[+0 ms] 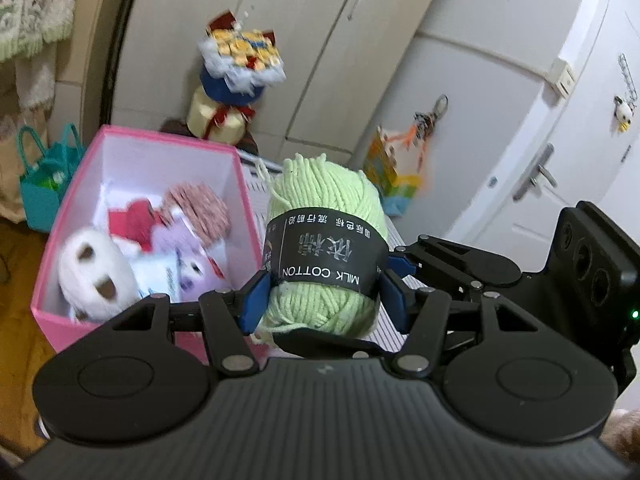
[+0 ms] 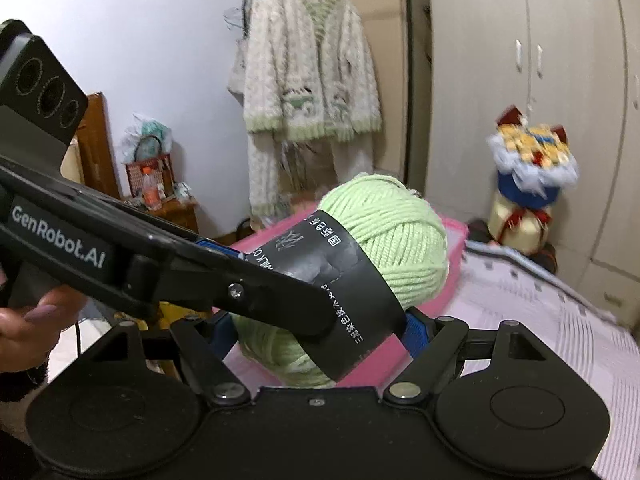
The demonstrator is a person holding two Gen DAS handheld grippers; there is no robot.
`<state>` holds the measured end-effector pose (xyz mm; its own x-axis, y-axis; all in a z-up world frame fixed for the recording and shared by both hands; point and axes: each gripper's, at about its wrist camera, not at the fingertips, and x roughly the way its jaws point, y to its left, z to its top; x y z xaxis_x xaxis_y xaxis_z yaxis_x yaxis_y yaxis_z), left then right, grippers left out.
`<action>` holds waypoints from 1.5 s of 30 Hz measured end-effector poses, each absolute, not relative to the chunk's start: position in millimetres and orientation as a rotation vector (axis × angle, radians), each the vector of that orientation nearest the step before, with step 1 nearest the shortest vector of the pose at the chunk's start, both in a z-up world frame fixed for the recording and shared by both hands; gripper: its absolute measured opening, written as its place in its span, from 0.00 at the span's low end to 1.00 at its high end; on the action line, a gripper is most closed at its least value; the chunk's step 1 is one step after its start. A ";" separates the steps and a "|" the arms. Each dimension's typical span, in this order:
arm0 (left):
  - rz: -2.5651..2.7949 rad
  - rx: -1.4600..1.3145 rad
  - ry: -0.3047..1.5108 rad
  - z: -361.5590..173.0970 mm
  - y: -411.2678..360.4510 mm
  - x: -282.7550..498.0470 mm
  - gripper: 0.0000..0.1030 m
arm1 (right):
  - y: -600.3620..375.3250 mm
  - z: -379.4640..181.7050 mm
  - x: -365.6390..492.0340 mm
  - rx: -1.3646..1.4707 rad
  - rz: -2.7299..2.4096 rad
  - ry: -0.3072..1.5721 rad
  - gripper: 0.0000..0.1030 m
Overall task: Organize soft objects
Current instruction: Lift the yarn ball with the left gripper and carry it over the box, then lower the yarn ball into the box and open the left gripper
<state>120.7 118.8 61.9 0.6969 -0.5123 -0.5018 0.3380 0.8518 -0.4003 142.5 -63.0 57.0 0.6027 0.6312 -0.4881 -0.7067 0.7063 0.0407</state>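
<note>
Both tongs clamp one green yarn skein (image 1: 324,240): the left tongs (image 1: 323,300) on its lower half, the right tongs (image 2: 320,328) across its black band. The pink box (image 1: 240,184) sits ahead-left of the left tongs; I'd carry the skein over its rim, then release both together.

Yarn ball (image 1: 324,204): pale green, soft, plied strands, matt; band of smooth black paper with a slight sheen.
Storage box (image 1: 76,216): pink card outside, white smooth lining.
Plush toy (image 1: 94,276): white fuzzy pile.
Left gripper (image 1: 324,300): matt black plastic, ribbed housing, bright metal pivot pins, blue ribbed pads.
Cardigan (image 2: 312,68): cream, chunky fluffy knit.
Wardrobe (image 1: 320,40): smooth satin panels.
</note>
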 end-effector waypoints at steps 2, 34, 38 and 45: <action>-0.465 -0.303 0.632 61.6 126.5 130.6 0.56 | -56.6 56.0 155.3 -0.165 0.792 0.491 0.81; -0.300 -0.498 0.745 -10.2 162.4 281.8 0.59 | 4.8 -0.3 291.9 -0.186 0.632 0.715 0.82; -0.280 -0.510 0.738 -11.6 161.5 283.7 0.64 | 6.6 -1.0 289.8 -0.223 0.607 0.682 0.83; -0.236 -0.427 0.736 3.1 149.1 271.4 0.66 | -10.8 9.1 257.7 -0.235 0.607 0.564 0.86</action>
